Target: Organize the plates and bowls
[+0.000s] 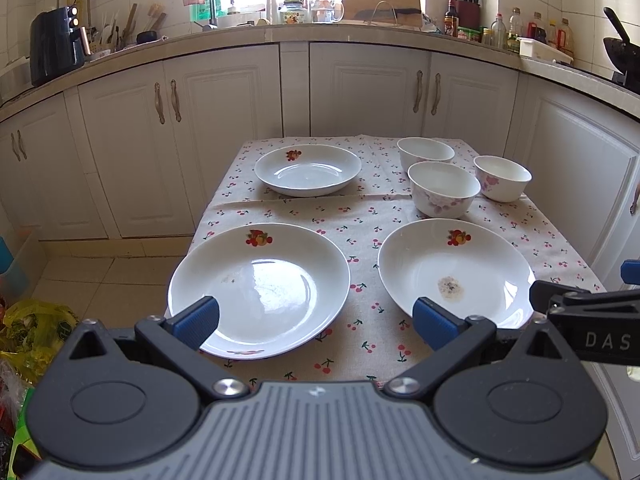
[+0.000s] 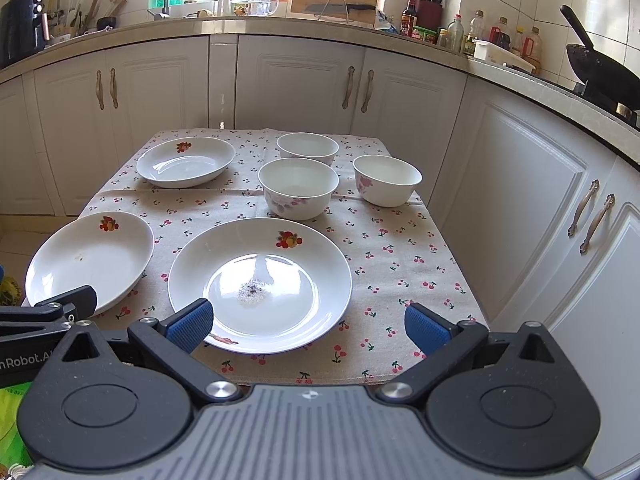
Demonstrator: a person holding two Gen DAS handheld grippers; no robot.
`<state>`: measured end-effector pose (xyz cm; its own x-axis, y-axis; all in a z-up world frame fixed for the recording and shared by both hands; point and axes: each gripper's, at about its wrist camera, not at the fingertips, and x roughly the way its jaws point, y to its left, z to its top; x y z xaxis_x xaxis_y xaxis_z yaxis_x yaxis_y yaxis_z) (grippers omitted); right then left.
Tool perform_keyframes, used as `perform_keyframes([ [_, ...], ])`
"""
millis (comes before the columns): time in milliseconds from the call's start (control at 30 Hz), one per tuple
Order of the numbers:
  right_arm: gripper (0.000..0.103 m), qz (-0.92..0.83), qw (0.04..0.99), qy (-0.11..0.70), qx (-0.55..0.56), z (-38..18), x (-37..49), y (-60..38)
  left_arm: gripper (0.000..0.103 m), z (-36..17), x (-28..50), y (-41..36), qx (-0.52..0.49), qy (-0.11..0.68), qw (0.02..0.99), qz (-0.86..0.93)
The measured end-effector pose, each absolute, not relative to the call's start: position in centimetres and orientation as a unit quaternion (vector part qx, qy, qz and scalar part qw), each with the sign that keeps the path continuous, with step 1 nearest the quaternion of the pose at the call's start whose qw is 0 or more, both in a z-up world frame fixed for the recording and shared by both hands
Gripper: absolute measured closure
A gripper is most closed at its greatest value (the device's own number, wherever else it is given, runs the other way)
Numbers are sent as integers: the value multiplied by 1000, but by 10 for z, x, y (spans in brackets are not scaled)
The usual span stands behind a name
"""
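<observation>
I'm holding both tongs spread and empty, left tongs (image 1: 316, 320) facing the left plate (image 1: 259, 290), right tongs (image 2: 308, 326) facing the dirty plate (image 2: 260, 283). Bowls (image 2: 298, 188) are sitting further back on the bench (image 2: 400, 256). Left plate's overhanging the edge; nudging it risks tipping it off.

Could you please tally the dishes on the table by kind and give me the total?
Plates: 3, the near left plate, the near right plate and the far plate.
Bowls: 3, the front bowl, the back bowl and the right bowl.
Total: 6 dishes, none stacked.
</observation>
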<state>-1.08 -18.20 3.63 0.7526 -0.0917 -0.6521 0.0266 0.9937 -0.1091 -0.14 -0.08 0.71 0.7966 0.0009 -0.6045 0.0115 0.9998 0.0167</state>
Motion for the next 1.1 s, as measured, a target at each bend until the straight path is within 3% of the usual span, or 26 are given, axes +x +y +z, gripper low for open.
perform_keyframes([
  [1100, 0, -39, 935, 349, -53, 34, -10, -178, 1, 6, -3, -3, 13, 314, 949, -1],
])
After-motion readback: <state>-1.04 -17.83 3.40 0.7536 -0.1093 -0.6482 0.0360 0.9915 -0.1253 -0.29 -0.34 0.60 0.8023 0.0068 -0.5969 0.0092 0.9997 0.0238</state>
